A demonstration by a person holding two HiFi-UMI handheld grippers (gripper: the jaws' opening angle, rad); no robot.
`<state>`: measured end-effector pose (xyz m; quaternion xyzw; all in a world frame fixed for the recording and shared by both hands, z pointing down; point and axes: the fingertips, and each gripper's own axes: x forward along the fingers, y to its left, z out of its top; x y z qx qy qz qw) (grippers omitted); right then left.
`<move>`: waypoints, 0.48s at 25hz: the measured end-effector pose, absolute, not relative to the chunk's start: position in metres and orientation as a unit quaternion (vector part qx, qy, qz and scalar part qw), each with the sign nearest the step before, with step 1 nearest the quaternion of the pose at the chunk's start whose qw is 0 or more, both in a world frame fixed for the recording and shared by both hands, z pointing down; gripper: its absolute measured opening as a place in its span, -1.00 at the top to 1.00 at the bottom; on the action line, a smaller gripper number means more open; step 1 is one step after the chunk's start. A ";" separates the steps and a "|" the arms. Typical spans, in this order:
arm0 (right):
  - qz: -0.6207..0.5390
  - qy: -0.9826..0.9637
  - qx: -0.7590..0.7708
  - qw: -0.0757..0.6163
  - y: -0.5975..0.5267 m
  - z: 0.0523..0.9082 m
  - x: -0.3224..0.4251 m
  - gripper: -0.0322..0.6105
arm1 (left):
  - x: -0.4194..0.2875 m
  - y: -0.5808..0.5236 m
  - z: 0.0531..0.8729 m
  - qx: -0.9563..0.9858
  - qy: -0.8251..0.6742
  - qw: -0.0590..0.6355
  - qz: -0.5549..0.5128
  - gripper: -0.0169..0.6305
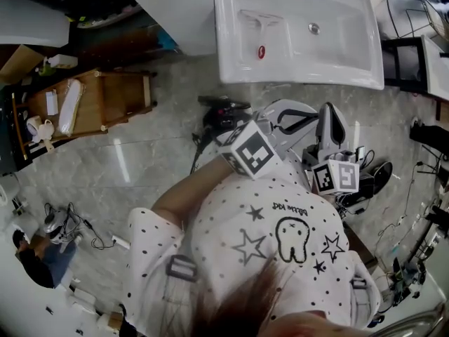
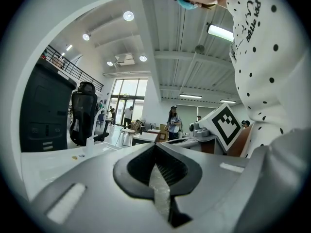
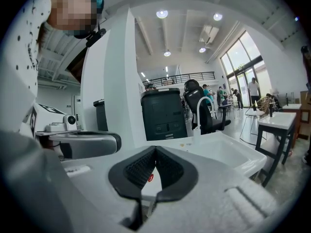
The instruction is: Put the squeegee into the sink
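Lying flat in the sink (image 1: 231, 60), the squeegee (image 1: 260, 28) sat left of the drain (image 1: 313, 28); the left gripper (image 2: 155, 147) and right gripper (image 3: 155, 149) were both closed tight, empty, held near the sink

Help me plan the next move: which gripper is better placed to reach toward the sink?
Right, probably. The right gripper points straight at the sink; the left gripper aims past it, with the sink off to its left. Both are shut and empty; no squeegee shows.
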<state>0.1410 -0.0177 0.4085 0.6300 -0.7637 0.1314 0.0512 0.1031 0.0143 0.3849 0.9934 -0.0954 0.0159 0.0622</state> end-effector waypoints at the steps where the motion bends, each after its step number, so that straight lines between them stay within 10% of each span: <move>1: 0.131 -0.763 0.631 0.050 -0.019 0.408 0.141 0.90 | 0.103 0.013 0.384 0.993 -0.095 0.062 0.016 0.94; 12: 0.131 -0.762 0.632 0.052 -0.028 0.410 0.146 0.90 | 0.107 0.002 0.387 0.993 -0.095 0.067 0.021 0.94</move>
